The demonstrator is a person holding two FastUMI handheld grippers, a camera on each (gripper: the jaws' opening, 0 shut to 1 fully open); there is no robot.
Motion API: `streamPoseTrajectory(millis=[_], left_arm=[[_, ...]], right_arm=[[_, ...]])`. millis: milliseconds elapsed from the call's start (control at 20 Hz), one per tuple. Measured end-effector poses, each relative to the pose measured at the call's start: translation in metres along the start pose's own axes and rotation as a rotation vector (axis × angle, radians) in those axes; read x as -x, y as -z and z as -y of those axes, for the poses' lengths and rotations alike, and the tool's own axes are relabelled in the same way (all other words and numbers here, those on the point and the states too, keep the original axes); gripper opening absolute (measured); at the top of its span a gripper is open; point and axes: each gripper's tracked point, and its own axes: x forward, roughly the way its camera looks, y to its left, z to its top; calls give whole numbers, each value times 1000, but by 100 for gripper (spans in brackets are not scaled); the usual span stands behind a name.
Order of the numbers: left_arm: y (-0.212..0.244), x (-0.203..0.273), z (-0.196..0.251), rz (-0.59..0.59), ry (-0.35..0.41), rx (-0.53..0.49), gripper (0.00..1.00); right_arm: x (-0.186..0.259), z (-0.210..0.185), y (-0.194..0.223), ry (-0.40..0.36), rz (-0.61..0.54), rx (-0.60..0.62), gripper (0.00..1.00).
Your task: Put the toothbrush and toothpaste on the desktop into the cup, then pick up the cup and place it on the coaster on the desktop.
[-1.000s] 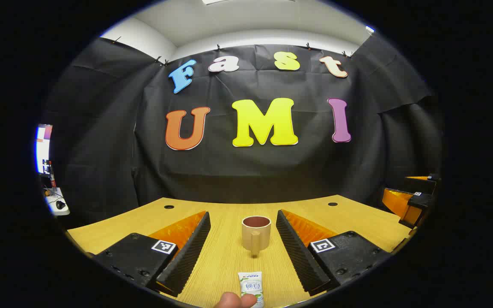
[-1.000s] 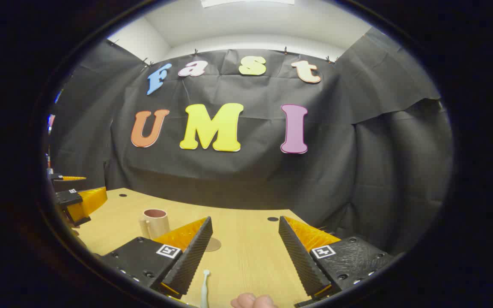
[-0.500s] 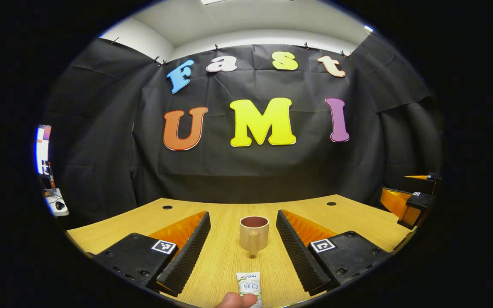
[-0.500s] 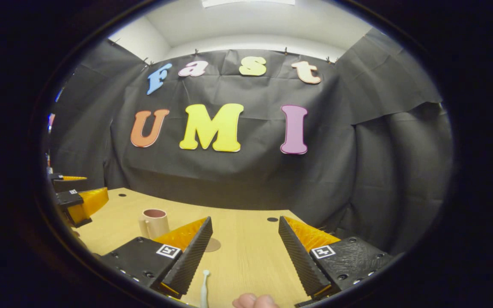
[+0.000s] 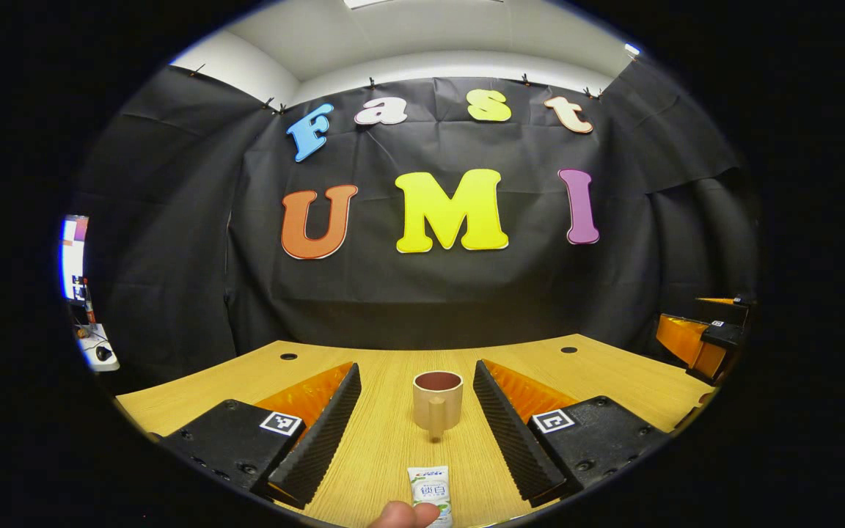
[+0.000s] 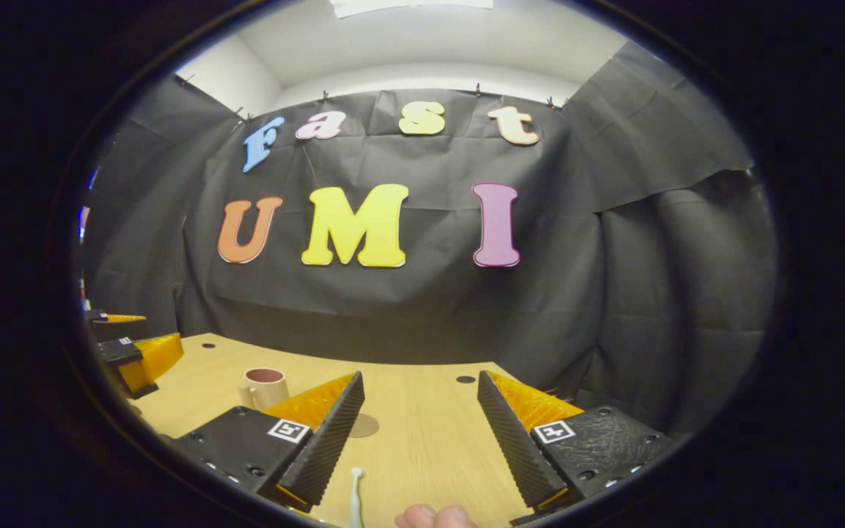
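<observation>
While both hand-held grippers (image 5: 416,381) (image 6: 420,389) gape apart, the toothpaste (image 5: 430,488) lies before the cup (image 5: 437,400).

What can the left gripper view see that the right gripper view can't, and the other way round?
Seen from the left gripper view: the toothpaste lying on the desk near the camera, in line with the cup, and a screen far off at the left edge.

Seen from the right gripper view: the toothbrush lying on the desk and the round coaster, partly behind one finger.

Both see the cup, the wooden desk and open fingers: the left gripper and the right gripper.
</observation>
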Motion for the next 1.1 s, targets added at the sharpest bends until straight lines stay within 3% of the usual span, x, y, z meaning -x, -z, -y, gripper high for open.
streamPoseTrajectory(millis=[250,450,750,1100], left_arm=[[10,3,4,-36,14,10,98],[42,10,10,-163,37,29,98],[118,42,22,-444,85,84,99],[143,43,22,-535,71,76,99]], right_arm=[[3,-4,8,-15,-25,-3,96],[10,-7,23,-39,-59,15,95],[19,-7,50,-51,-118,5,94],[25,-21,75,-90,-182,0,95]])
